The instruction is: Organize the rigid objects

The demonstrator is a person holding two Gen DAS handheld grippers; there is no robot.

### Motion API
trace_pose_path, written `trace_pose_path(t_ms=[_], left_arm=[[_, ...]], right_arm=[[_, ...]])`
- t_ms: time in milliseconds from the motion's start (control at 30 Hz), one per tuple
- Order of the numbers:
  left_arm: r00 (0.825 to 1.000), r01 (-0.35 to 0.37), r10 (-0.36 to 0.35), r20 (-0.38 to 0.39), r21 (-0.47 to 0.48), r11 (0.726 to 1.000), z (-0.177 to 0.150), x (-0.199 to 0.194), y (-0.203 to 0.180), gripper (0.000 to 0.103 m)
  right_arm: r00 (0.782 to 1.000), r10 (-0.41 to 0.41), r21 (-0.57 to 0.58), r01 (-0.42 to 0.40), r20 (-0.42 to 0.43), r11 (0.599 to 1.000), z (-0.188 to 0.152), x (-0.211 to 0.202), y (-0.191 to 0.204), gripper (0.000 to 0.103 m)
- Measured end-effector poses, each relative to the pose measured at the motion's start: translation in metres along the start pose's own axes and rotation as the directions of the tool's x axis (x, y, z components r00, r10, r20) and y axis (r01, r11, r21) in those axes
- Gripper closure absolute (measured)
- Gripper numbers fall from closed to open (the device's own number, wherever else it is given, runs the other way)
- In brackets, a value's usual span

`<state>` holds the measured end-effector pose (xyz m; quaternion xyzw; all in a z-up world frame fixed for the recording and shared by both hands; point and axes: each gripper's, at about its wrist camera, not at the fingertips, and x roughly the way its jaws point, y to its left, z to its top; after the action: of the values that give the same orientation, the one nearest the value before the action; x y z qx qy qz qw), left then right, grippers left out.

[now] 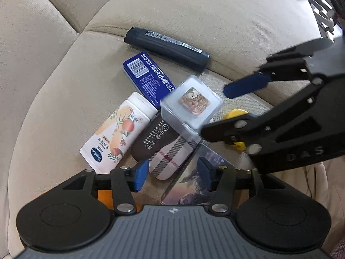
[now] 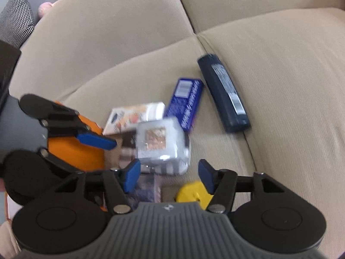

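We found both the left gripper (image 1: pixel 173 178) and the right gripper (image 2: pixel 169 178) spread wide and empty, the clear plastic cube (image 2: pixel 161 144) lying at twelve o'clock of the right one on the beige sofa cushion (image 2: pixel 280 86).

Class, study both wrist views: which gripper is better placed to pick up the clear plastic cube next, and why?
Probably the right gripper. Its open jaws face the clear cube, which sits just ahead, centred between its fingers. The left gripper, also open, hangs over the plaid case, with the cube farther off to its right.

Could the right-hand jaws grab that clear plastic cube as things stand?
Probably yes. The right gripper is open, the clear cube sits atop the pile just ahead, and nothing lies between them.
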<state>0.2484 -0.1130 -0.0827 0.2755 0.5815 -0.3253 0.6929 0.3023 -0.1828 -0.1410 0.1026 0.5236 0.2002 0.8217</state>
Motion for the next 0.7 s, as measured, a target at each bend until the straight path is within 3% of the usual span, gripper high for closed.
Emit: trace_pose_path(t_ms=[400, 433, 467, 500, 700], left_arm=[[0.997, 0.075, -0.075, 0.020, -0.012, 0.997, -0.002, -0.005, -0.020, 0.042], [0.996, 0.086, -0.085, 0.026, -0.019, 0.996, -0.003, -0.008, -0.023, 0.042], [0.995, 0.094, -0.093, 0.033, -0.025, 0.995, -0.004, -0.011, -0.027, 0.042], [0.994, 0.106, -0.105, 0.041, -0.029, 0.994, -0.006, -0.014, -0.030, 0.040], [0.991, 0.133, -0.132, 0.022, -0.038, 0.990, -0.015, -0.014, -0.058, 0.038]], right_arm=[[1.000, -0.003, 0.015, 0.003, -0.030, 1.000, 0.012, 0.018, -0.002, 0.049], [0.999, -0.011, 0.007, 0.011, -0.032, 1.000, 0.011, 0.015, -0.004, 0.062], [0.999, -0.006, 0.003, 0.007, -0.036, 1.000, 0.009, 0.012, -0.006, 0.085], [0.999, -0.012, 0.006, 0.012, -0.050, 1.000, 0.006, 0.010, -0.009, 0.088], [0.992, -0.107, 0.023, 0.109, -0.073, 0.994, -0.011, -0.005, -0.041, 0.087]])
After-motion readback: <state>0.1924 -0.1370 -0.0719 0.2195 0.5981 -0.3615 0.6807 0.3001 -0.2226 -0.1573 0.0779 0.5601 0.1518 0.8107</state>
